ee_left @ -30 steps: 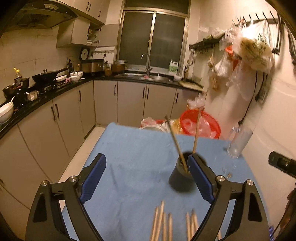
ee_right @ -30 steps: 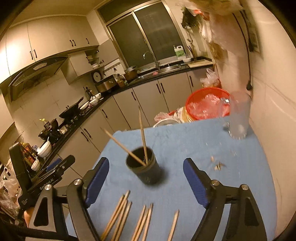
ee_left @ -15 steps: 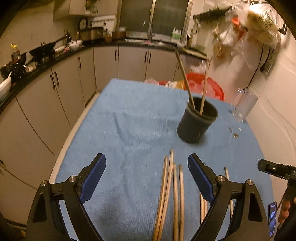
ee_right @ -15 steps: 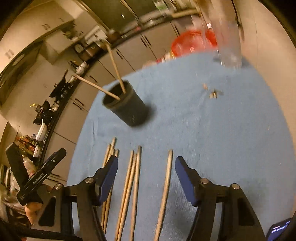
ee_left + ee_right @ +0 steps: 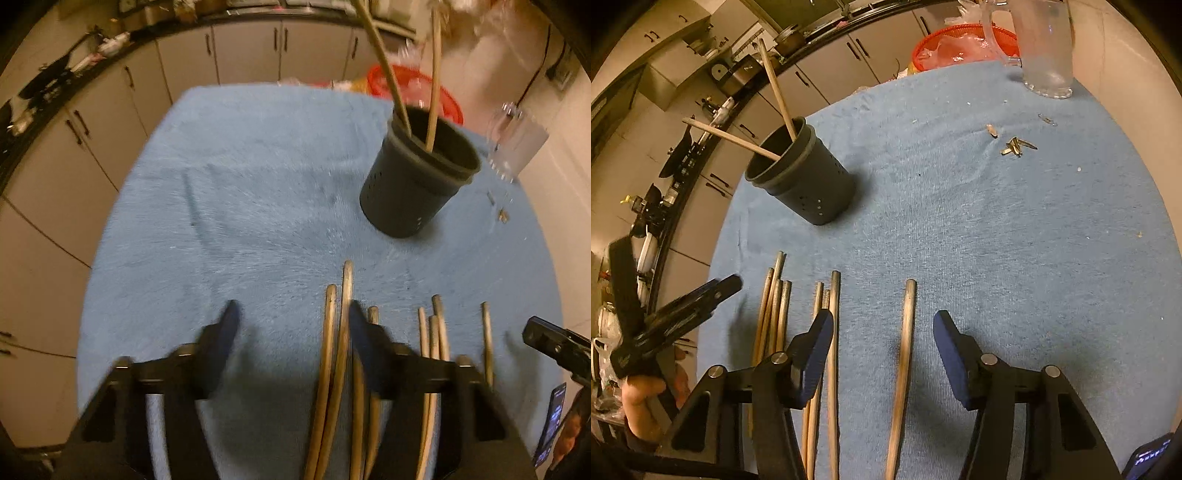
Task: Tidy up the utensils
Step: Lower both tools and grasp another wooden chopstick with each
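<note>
Several wooden chopsticks (image 5: 779, 314) lie side by side on the blue cloth (image 5: 960, 221). A dark perforated holder (image 5: 809, 184) (image 5: 413, 184) stands upright beyond them with two chopsticks leaning in it. My left gripper (image 5: 291, 317) points steeply down at the row, jaws closing. Two chopsticks (image 5: 340, 332) lie between them by the right finger (image 5: 360, 328), and neither pad presses on them. My right gripper (image 5: 882, 321) is also closing, astride a lone chopstick (image 5: 905, 332) that it does not touch. A further chopstick (image 5: 833, 314) runs along its left finger (image 5: 820, 332).
A clear glass jug (image 5: 1047, 44) stands at the far right of the table, with a red basin (image 5: 960, 40) behind. Small metal bits (image 5: 1015, 146) lie on the cloth. Kitchen cabinets (image 5: 110, 110) line the left side. A phone (image 5: 552, 421) shows at the lower right.
Both grippers have tipped down and dropped close to the row of chopsticks. Their jaws have narrowed, the left one most. The holder now sits farther up in both views.
</note>
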Demonstrator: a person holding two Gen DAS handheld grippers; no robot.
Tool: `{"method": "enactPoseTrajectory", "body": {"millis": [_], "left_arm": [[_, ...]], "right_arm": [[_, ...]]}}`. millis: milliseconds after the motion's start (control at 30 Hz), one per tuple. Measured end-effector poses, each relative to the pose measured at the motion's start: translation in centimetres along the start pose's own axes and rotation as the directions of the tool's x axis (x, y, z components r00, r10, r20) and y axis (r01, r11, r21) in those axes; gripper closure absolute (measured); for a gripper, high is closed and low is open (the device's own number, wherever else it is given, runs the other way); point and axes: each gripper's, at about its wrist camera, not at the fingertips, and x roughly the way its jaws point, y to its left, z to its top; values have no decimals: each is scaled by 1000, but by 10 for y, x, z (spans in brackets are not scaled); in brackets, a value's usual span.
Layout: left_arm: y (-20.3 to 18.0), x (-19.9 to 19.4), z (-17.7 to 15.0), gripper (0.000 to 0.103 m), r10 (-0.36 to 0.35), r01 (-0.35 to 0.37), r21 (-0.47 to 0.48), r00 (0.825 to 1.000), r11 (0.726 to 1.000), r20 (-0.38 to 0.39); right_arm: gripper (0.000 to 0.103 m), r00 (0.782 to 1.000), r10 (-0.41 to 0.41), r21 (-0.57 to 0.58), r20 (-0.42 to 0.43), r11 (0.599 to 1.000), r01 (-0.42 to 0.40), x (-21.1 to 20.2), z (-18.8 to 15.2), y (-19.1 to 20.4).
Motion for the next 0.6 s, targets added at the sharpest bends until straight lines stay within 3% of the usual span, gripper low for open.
{"method": "enactPoseTrajectory", "body": {"millis": [267, 500, 600], "left_arm": [[-4, 25, 12, 62, -14, 15, 10, 999, 1000, -51], [-6, 42, 14, 64, -15, 17, 24, 996, 1000, -87], [-10, 46, 16, 72, 17, -13, 50, 996, 999, -82]], "right_arm": [[44, 999, -29, -16, -25, 999, 29, 14, 5, 0], [57, 993, -83, -35, -82, 996, 80, 37, 9, 1], [67, 988, -114, -56, -103, 993, 108, 48, 11, 3]]}}
